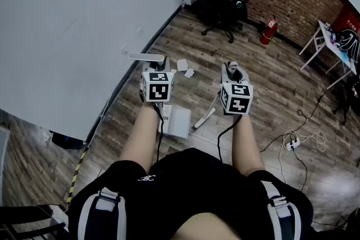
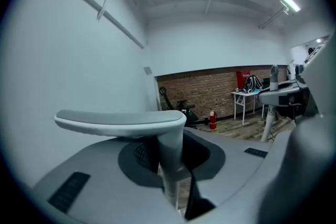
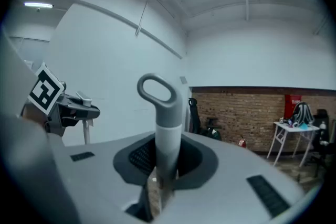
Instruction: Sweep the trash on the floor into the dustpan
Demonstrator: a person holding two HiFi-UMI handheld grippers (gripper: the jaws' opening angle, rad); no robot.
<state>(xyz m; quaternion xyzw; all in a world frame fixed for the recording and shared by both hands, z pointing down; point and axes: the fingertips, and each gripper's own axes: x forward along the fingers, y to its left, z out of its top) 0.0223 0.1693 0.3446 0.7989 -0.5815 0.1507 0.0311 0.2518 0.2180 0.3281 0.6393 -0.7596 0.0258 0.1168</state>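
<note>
- We see two grey grippers, the left gripper (image 1: 154, 64) at 11 o'clock and the right gripper (image 1: 233, 71) at 1 o'clock.
- Each carries a marker cube (image 1: 156, 87) (black squares on white).
- A black cable (image 1: 160, 133) hangs from each.
- We note black shorts (image 1: 185, 177), a small white logo (image 1: 146, 178) and grey-buckled straps (image 1: 107, 202).

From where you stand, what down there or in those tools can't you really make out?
- Trash: in the head view, the pale scraps are too small to identify. Both tool views aim too high to show them.
- Dustpan: in the head view, one side sits against the left arm. Any contents are too small to see.
- Broom: in the head view, only a pale strip shows below the right tool. No bristles can be made out.
</note>
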